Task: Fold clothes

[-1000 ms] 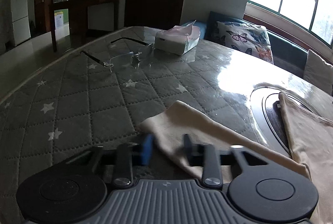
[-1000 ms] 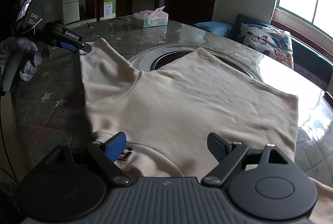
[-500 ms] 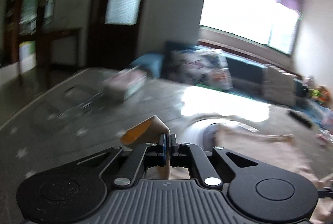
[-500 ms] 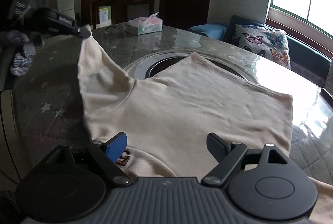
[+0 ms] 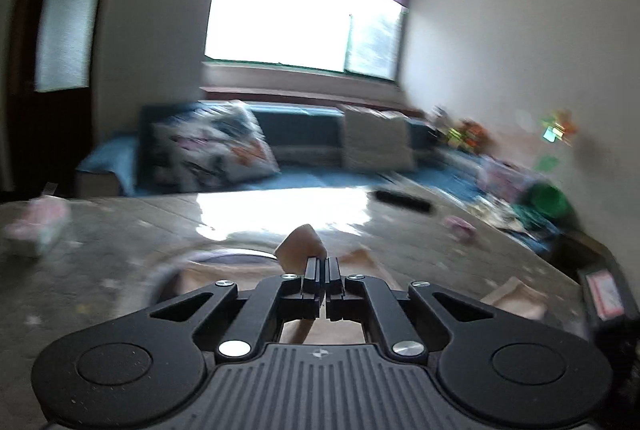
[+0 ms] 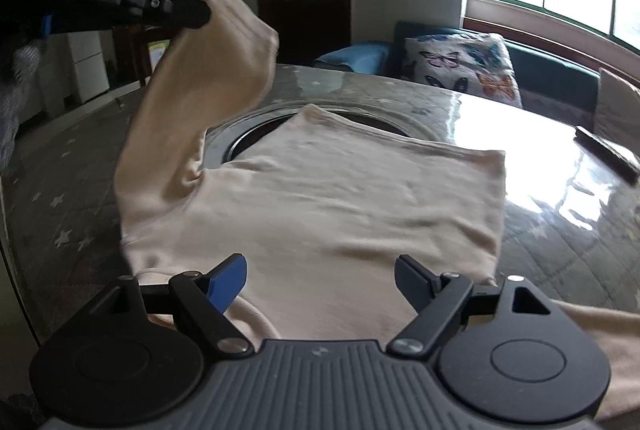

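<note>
Cream T-shirt (image 6: 340, 206) flat on quilted table (image 6: 60, 198), one sleeve (image 6: 208, 70) lifted. Left gripper (image 5: 323, 262) clamped on sleeve cuff. Right gripper (image 6: 320, 272) jaws closing but wide, above collar area, nothing pinched. Fabric light, limp, sags when lifted; likely slides on glossy top. Grip hems/seams, not mid-panel.

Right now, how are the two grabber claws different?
The left gripper is pinched shut on the shirt sleeve and holds it up in the air; the right gripper stands wide, its jaws closing slowly, gripping nothing. The left is up high; the right hovers low over the shirt. Both are black two-finger claws.
</note>
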The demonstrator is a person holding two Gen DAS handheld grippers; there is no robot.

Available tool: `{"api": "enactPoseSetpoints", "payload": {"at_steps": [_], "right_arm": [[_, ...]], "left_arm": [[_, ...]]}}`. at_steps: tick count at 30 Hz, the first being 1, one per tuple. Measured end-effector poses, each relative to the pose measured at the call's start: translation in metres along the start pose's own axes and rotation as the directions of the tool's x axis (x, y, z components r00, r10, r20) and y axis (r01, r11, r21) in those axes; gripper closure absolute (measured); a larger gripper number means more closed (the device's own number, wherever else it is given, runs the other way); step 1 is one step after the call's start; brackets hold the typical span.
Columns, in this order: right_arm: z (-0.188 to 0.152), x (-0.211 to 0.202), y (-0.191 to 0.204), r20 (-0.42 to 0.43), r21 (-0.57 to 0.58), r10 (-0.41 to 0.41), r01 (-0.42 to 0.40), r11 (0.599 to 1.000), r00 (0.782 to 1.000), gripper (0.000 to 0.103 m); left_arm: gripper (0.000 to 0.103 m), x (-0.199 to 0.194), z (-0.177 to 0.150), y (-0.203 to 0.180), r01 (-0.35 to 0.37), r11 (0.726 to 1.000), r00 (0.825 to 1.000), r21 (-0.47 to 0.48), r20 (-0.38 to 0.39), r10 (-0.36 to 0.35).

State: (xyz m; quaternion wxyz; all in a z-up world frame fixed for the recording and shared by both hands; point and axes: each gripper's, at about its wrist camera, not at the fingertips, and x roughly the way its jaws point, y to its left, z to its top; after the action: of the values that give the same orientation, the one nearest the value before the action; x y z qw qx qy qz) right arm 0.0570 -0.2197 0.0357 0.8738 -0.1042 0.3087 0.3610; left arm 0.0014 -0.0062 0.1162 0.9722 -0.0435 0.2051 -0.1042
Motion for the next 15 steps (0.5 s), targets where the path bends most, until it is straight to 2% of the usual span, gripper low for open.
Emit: {"api": "enactPoseSetpoints", "payload": {"at_steps": [6, 9, 12, 15], "right_arm": [[-0.007, -0.004, -0.02, -0.009, 0.067, -0.03, 0.031, 0.997, 1.0, 0.026], [-0.011, -0.006, -0.025, -0.018, 0.084, -0.036, 0.038, 0.996, 0.999, 0.027], [-0.013, -0.009, -0.028, -0.025, 0.091, -0.038, 0.04, 0.995, 0.999, 0.031], [-0.013, -0.013, -0.032, -0.023, 0.109, -0.03, 0.032, 0.994, 0.999, 0.037]], "left_arm": [[0.097, 0.016, -0.018, -0.032, 0.094, 0.993, 0.992, 0.074, -0.094, -0.087], [0.092, 0.016, -0.026, -0.032, 0.115, 0.989, 0.987, 0.093, -0.122, -0.103], [0.079, 0.005, -0.034, -0.013, 0.073, 0.992, 0.99, 0.104, -0.127, -0.059], [0.077, 0.002, -0.045, 0.014, -0.002, 0.996, 0.988, 0.087, -0.155, 0.016]]}}
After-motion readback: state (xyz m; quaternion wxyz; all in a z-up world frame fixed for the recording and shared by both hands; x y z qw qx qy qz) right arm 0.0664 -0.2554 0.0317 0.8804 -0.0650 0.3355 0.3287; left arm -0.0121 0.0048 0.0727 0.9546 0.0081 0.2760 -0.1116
